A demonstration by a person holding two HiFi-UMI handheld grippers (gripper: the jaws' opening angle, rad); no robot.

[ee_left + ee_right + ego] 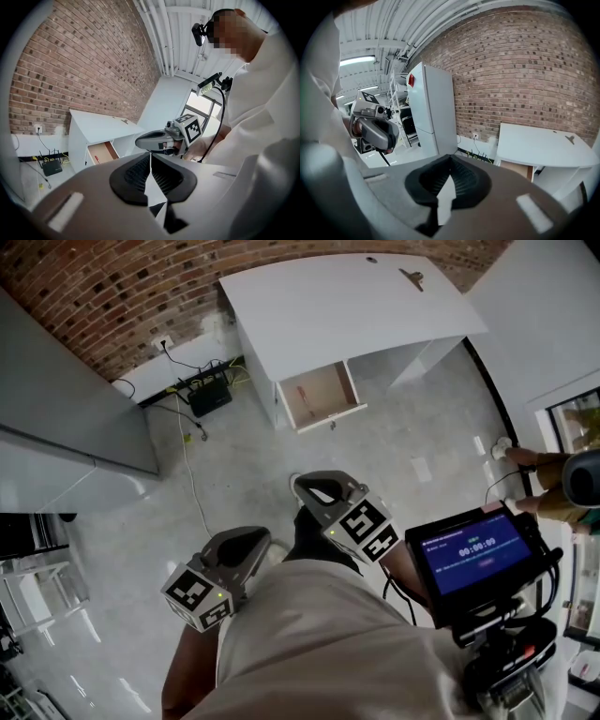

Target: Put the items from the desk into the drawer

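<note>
Grey polished floor (pixel 394 442) fills the head view, with a brick wall (pixel 122 287) behind it. Nearest to me are the two grippers, held low against the person's pale shirt. In its own view the left gripper (pixel 150 157) has its two ribbed pads pressed together with nothing between them; from the head camera it (pixel 258 542) shows at lower left, marker cube toward the body. The right gripper (pixel 450 161) is likewise closed on nothing, and it (pixel 307 487) sits just beside and slightly ahead of the left one. Each gripper camera also catches the other gripper hanging in the air, well apart from the furniture.

At my right, one black screen unit (pixel 473 554) with a blue display rides close to the body.

Farther out stands one white desk (pixel 347 306) with a single drawer (pixel 328 395) pulled open toward me. One thin red item (pixel 302 390) lies inside it along the left wall. On the desk top I count one small dark item (pixel 411 277) near the back right, too small to identify, and one tiny dark speck (pixel 372 259) beyond it.

Left of the desk, one black box (pixel 208 395) with cables sits on the floor against the wall. One tall white cabinet (pixel 433 108) stands further left.
</note>
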